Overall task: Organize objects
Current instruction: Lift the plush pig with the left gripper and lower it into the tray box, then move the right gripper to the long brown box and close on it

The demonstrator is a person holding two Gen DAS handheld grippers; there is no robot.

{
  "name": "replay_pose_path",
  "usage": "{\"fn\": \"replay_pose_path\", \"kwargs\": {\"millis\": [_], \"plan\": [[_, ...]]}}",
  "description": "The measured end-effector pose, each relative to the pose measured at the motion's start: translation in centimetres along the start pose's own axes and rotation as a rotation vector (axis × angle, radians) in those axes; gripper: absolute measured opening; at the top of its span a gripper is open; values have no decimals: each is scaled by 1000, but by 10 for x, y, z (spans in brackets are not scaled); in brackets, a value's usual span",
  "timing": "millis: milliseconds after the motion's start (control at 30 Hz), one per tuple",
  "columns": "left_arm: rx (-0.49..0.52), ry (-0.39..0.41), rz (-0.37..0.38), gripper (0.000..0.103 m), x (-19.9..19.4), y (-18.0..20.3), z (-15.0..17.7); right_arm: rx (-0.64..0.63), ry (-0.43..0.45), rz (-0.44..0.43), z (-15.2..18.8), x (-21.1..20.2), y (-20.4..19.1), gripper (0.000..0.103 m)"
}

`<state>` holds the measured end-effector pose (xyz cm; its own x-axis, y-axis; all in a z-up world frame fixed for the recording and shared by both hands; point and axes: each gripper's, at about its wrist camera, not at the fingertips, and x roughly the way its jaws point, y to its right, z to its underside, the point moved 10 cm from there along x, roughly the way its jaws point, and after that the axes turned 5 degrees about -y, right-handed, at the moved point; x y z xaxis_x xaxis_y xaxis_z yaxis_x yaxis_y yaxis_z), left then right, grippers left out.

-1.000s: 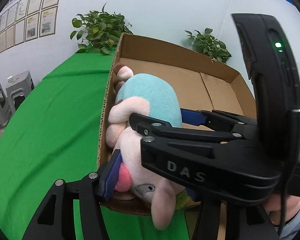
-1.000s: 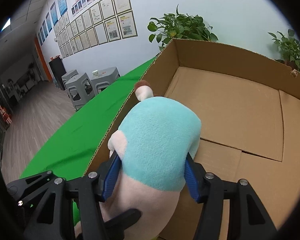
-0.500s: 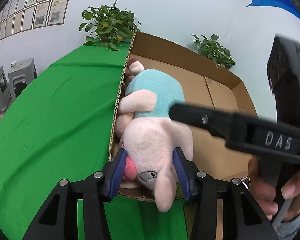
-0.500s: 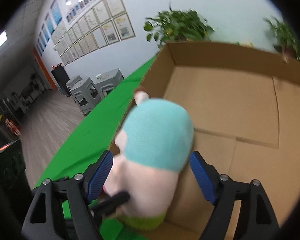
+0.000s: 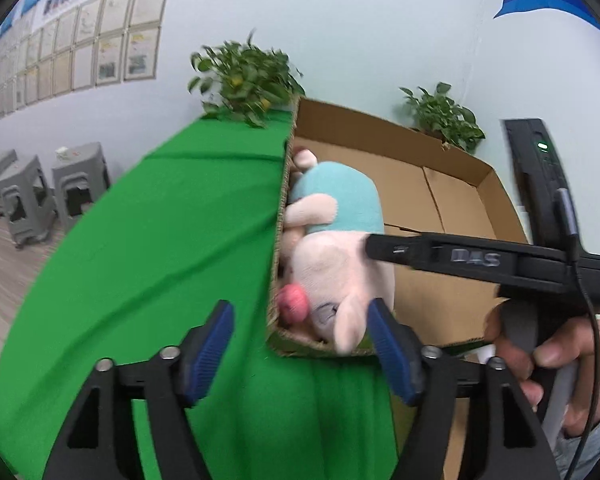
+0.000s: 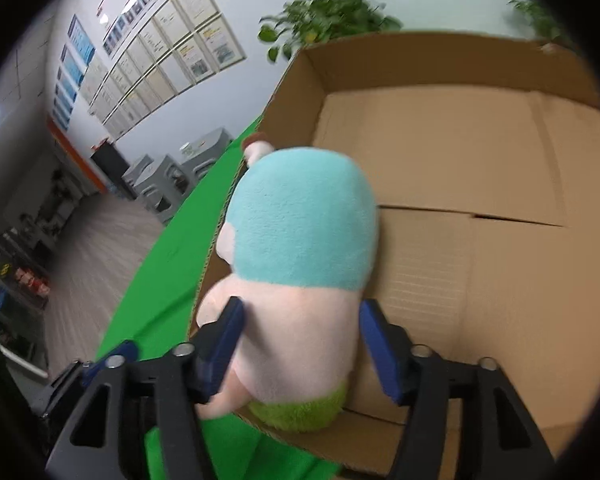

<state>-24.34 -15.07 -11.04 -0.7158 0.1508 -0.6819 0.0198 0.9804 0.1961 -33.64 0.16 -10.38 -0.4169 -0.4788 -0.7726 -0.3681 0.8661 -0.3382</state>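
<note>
A pink plush pig in a light blue shirt (image 5: pixel 332 240) lies in the near left corner of an open cardboard box (image 5: pixel 452 196), head toward me, against the left wall. My left gripper (image 5: pixel 300 348) is open and empty, just in front of the box's near edge. My right gripper (image 6: pixel 300 340) is open, its blue pads on either side of the pig's pink head (image 6: pixel 300 332) without squeezing it. The pig's blue body (image 6: pixel 304 220) and the box (image 6: pixel 480 160) fill the right wrist view. The right gripper's body shows in the left wrist view (image 5: pixel 480 260).
The box stands on a table with a green cloth (image 5: pixel 160 240). Two potted plants (image 5: pixel 244 80) stand at the far wall behind the box. Grey stools (image 5: pixel 32 192) stand on the floor to the left. A hand (image 5: pixel 560 360) holds the right gripper.
Both grippers have opened and let go of the pig, which now rests in the box. The left gripper has drawn back from the box's edge.
</note>
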Motion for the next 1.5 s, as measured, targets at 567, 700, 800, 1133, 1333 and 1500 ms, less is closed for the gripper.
{"fn": "replay_pose_path", "kwargs": {"millis": [567, 700, 800, 1133, 1333, 1500], "plan": [[130, 191, -45, 93, -96, 63, 24, -71, 287, 272, 98, -122, 23, 103], [137, 172, -3, 93, -94, 82, 31, -70, 298, 294, 116, -131, 26, 103], [119, 156, 51, 93, -93, 93, 36, -60, 299, 304, 126, -138, 33, 103], [118, 35, 166, 93, -81, 117, 71, -59, 290, 296, 139, -136, 41, 103], [125, 9, 186, 92, -79, 120, 77, -71, 276, 291, 142, -129, 38, 103], [129, -4, 203, 92, -77, 121, 78, -69, 275, 275, 145, -129, 37, 103]]}}
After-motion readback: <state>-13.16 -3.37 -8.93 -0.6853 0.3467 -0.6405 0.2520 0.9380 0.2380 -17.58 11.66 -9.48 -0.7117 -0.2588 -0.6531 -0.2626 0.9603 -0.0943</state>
